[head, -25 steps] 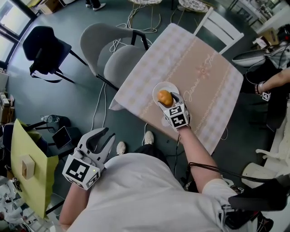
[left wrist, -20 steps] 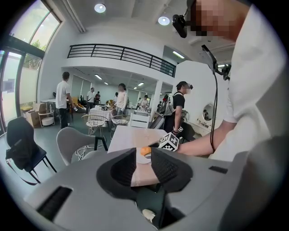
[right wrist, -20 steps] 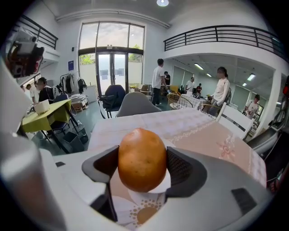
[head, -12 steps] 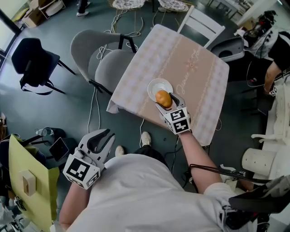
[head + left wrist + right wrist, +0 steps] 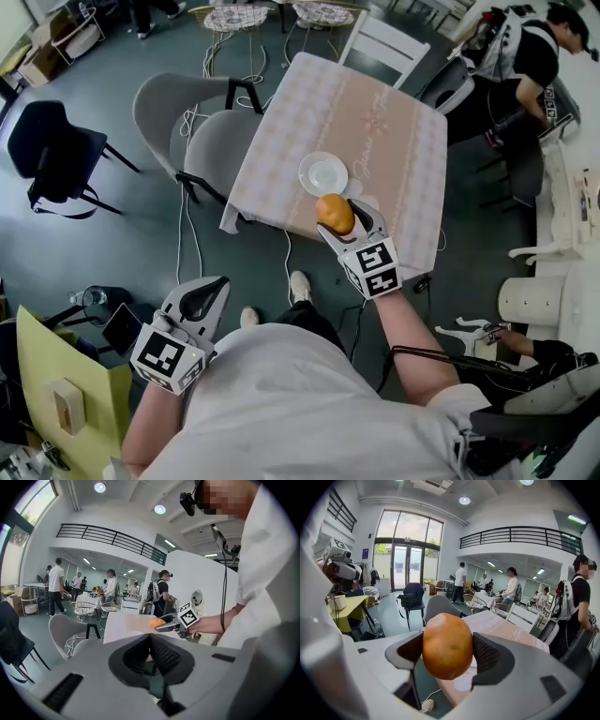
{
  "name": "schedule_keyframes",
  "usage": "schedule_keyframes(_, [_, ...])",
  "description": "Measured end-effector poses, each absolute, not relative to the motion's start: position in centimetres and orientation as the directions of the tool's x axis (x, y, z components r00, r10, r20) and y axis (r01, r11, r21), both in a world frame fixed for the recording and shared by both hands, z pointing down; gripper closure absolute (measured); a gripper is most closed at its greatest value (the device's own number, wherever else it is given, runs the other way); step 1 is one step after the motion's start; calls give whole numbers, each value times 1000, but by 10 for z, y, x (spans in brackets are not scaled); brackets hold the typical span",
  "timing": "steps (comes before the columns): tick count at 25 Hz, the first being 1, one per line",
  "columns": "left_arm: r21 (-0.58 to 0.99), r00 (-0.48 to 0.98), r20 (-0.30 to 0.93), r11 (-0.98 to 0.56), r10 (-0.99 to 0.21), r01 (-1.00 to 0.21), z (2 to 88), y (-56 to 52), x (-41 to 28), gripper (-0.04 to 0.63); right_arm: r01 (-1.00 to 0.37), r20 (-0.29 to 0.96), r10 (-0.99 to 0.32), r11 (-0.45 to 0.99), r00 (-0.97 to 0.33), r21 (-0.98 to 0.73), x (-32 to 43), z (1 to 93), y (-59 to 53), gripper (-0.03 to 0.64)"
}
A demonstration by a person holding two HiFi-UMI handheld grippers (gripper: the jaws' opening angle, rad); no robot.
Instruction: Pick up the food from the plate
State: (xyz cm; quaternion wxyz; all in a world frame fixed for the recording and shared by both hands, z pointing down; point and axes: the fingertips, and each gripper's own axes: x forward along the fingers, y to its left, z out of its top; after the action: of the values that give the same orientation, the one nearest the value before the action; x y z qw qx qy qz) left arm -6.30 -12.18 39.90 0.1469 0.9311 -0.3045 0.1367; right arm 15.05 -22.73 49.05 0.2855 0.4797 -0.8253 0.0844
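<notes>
An orange-brown rounded piece of food (image 5: 335, 213) is pinched between the pads of my right gripper (image 5: 345, 218), which is shut on it. It hangs just off the table's near edge, clear of the plate. In the right gripper view the food (image 5: 447, 641) fills the gap between both pads. The white plate (image 5: 323, 174) lies bare on the pink checked tablecloth (image 5: 375, 122). My left gripper (image 5: 201, 299) hangs low at the left beside my body, jaws shut on nothing. Its pads (image 5: 161, 653) meet in the left gripper view, where the food (image 5: 156, 622) shows far off.
Two grey chairs (image 5: 178, 122) stand at the table's left side and a white chair (image 5: 384, 42) at its far end. A dark chair (image 5: 52, 159) and a yellow table (image 5: 52, 384) are at the left. Cables lie on the floor. A person (image 5: 525, 66) stands at the upper right.
My right gripper has lifted the food off the plate and drawn it back past the table's near edge. The left gripper's jaws have gone from wide open to shut.
</notes>
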Motion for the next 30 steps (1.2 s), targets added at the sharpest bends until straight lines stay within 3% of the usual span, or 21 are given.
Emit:
schedule_keyframes(11, [200, 827, 319, -820, -463, -536, 398, -94, -84, 588, -864, 485, -794, 484, -367, 137, 113, 431, -142, 278])
schedule_keyframes(30, [214, 886, 313, -883, -342, -417, 408, -59, -76, 588, -864, 456, -803, 486, -383, 130, 78, 403, -64, 278])
